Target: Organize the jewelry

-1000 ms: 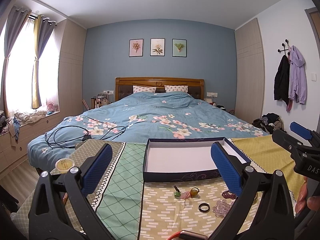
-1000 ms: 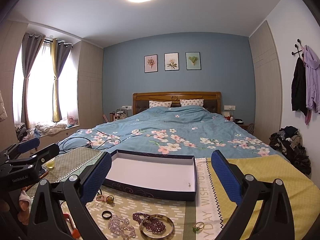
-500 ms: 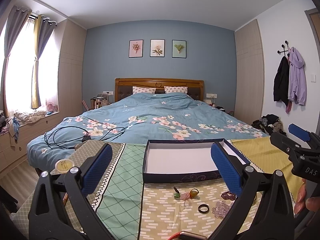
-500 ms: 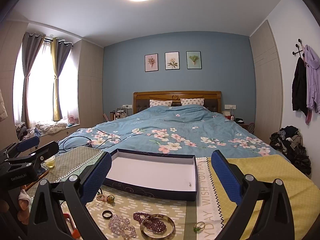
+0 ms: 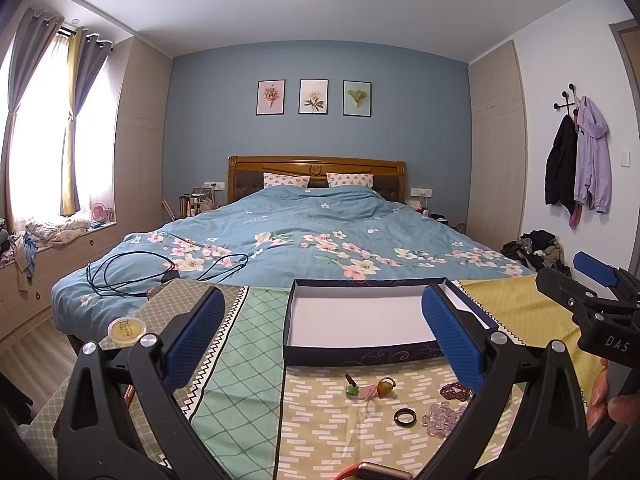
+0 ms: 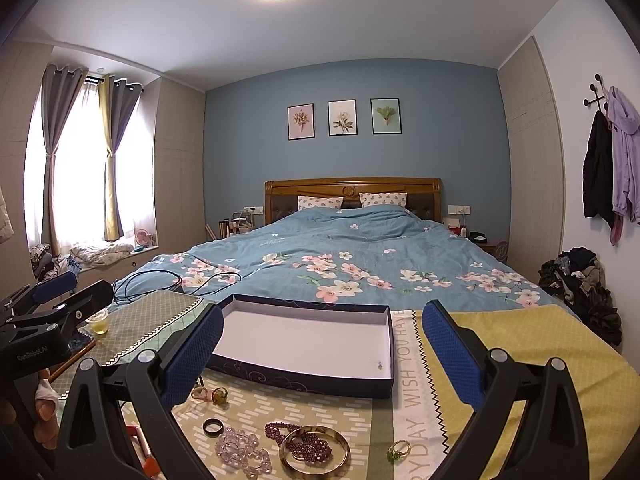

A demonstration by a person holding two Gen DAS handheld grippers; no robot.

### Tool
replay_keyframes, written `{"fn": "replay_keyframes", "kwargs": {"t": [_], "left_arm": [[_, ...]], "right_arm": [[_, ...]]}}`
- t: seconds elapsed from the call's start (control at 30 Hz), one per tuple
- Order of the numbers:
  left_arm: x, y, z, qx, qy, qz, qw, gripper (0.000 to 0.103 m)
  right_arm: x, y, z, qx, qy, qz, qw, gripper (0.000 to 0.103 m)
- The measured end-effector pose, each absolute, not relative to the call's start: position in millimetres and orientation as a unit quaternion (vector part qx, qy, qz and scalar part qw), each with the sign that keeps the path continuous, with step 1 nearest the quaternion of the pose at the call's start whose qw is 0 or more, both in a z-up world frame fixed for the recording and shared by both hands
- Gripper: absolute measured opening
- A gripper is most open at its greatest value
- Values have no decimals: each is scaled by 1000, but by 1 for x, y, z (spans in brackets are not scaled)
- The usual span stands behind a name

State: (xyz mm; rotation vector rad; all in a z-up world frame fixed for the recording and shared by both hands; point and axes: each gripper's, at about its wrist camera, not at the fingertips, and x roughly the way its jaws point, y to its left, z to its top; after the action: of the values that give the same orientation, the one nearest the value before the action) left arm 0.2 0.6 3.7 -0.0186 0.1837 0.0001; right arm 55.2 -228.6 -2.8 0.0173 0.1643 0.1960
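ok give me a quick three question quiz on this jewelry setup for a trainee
1. True or false: the box already holds all the jewelry.
2. Multiple choice: what lies inside the gold bangle in the right wrist view? A) a green ring B) dark red beads C) a black ring
3. Fill in: both the left gripper and the right gripper are ____ and hold nothing.

Key: 1 false, the pieces lie on the cloth in front of it. 2 B, the dark red beads. 3 open.
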Motion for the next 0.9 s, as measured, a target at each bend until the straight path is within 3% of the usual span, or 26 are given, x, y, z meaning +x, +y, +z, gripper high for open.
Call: {"fn": "replay_keyframes", "kwargs": {"t": [0.67, 0.9], "left_arm": [[-1, 7, -6, -8, 118, -28, 993, 97], [9, 17, -32, 6, 198, -89, 976, 97]], "right_arm": [[55, -233, -7, 11, 97, 101, 990, 96], [70, -251, -29, 6, 191, 112, 975, 96]]}}
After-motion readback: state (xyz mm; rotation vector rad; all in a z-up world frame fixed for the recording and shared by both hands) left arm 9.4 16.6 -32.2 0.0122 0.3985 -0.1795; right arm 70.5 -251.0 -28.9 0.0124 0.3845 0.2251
